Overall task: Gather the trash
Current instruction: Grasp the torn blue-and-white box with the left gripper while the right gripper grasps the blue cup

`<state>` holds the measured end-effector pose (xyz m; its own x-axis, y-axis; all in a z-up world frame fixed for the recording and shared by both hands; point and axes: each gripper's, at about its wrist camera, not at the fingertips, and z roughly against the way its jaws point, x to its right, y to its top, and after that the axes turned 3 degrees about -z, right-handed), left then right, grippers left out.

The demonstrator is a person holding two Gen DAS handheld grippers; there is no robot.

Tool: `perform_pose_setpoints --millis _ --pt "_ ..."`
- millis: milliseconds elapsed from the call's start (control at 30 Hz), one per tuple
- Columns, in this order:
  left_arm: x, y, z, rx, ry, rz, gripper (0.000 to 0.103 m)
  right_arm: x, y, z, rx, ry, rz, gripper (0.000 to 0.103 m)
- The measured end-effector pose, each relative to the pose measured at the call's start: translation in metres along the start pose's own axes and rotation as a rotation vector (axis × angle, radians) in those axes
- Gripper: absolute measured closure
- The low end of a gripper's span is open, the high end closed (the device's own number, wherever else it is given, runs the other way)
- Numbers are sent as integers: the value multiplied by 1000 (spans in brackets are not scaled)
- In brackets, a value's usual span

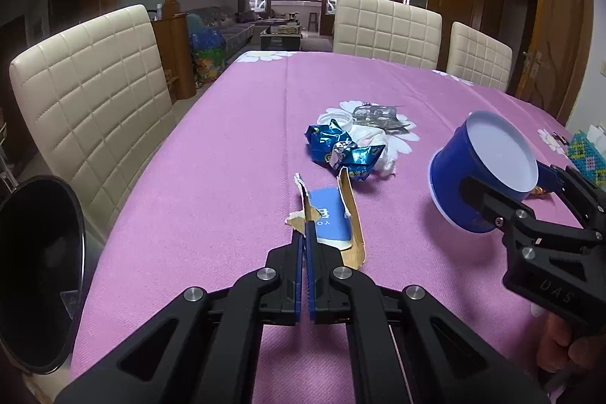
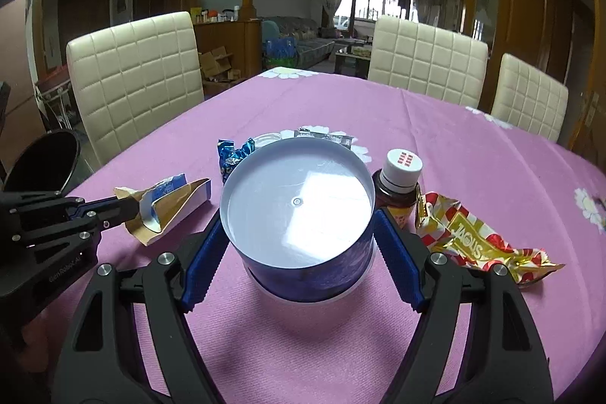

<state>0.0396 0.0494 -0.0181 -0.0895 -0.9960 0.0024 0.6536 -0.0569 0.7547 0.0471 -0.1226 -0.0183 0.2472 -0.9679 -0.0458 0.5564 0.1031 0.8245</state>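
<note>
My left gripper (image 1: pixel 305 233) is shut on the torn edge of a flattened blue-and-white carton (image 1: pixel 333 218) over the purple tablecloth; it also shows in the right wrist view (image 2: pixel 130 209) with the carton (image 2: pixel 170 203). My right gripper (image 2: pixel 299 211) is shut on a blue paper cup (image 2: pixel 299 211), held with its white bottom toward the camera; the cup shows in the left wrist view (image 1: pixel 484 169) at the right. Crumpled blue wrappers (image 1: pixel 341 150), white tissue (image 1: pixel 378 146) and a foil packet (image 1: pixel 378 114) lie mid-table.
A brown bottle with a white cap (image 2: pixel 399 184) and a gold-red wrapper (image 2: pixel 477 241) lie right of the cup. A black bin (image 1: pixel 38 275) stands at the table's left edge. Cream chairs (image 1: pixel 91 101) surround the table (image 1: pixel 227 158).
</note>
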Motion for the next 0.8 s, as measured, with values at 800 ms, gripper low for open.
perform_pose_setpoints --millis 800 --pt "-12 -4 49 144 103 -30 101 -63 -4 21 100 33 185 27"
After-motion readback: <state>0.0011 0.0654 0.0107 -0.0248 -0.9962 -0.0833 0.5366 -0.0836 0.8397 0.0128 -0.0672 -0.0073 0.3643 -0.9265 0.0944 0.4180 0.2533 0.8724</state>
